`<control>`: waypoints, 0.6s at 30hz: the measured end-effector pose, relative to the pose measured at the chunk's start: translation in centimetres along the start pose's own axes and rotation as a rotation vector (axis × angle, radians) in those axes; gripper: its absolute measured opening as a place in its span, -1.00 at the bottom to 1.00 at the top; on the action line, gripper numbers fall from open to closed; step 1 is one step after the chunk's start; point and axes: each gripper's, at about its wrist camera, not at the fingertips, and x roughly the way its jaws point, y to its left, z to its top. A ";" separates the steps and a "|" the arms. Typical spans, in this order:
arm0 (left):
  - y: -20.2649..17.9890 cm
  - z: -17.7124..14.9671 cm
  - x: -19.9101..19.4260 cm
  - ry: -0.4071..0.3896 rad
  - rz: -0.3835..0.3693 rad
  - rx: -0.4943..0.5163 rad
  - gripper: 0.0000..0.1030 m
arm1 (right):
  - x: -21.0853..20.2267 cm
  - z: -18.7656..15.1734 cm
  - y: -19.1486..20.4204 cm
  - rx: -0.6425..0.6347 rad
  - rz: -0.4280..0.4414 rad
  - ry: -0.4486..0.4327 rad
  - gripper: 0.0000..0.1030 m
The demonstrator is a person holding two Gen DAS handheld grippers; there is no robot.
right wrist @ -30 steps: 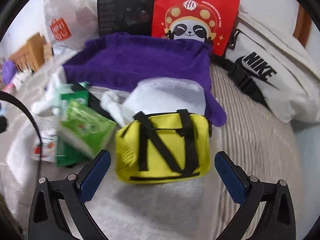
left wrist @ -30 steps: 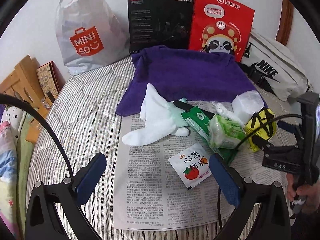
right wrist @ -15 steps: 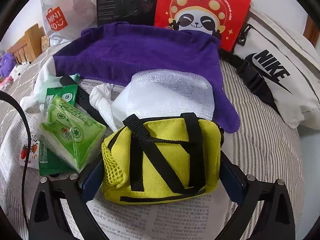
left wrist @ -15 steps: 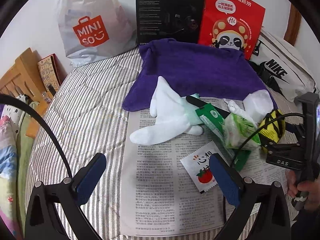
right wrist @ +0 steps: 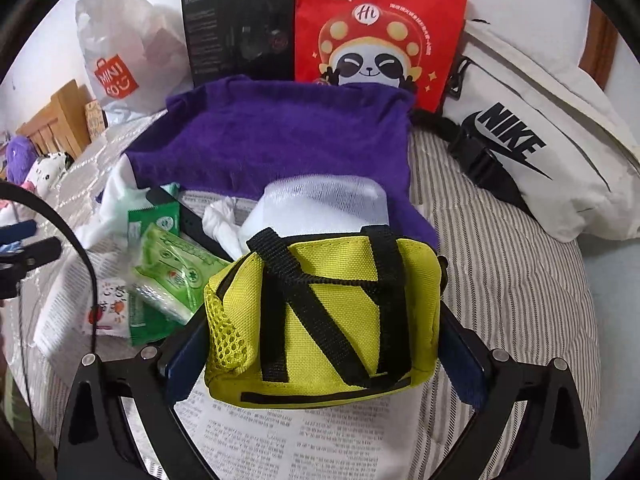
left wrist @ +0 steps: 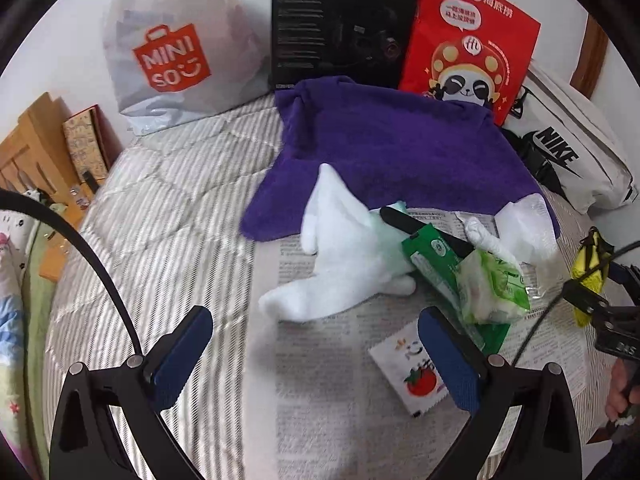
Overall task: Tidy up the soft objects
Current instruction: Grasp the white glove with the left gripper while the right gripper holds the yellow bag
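Observation:
My right gripper [right wrist: 326,354] is shut on a small yellow bag [right wrist: 320,312] with black straps, held just above the newspaper [right wrist: 304,440]. In the left wrist view the same yellow bag [left wrist: 588,264] shows at the far right in the right gripper [left wrist: 600,300]. My left gripper [left wrist: 316,356] is open over the newspaper [left wrist: 328,400], short of a white sock [left wrist: 340,256]. A green tissue pack [left wrist: 492,284] and a tomato sachet [left wrist: 416,376] lie near its right finger. A purple towel [left wrist: 392,152] lies behind, with a white mesh pouch [right wrist: 324,204] on its front edge.
Against the wall stand a Miniso plastic bag [left wrist: 168,48], a black box [left wrist: 340,28] and a red panda paper bag [left wrist: 468,44]. A white Nike bag [right wrist: 528,148] lies at the right. Wooden items [left wrist: 36,152] sit at the bed's left edge. The bedcover [left wrist: 160,216] is striped.
The right gripper moved forward and closed its fingers on the yellow bag, lifting it slightly. The left gripper shifted left, so the objects now sit further right in its view.

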 end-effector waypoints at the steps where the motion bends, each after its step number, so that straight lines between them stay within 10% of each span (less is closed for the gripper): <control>1: -0.1 0.2 0.4 0.004 0.007 0.006 1.00 | -0.2 0.0 0.0 0.003 0.002 -0.001 0.91; 14: -1.4 2.4 5.9 0.013 -0.010 0.098 0.97 | -0.5 -0.2 -1.1 0.055 0.023 0.005 0.91; 18: -1.3 2.5 6.6 0.011 -0.087 0.070 0.33 | -0.1 -0.2 -1.3 0.061 0.029 0.013 0.91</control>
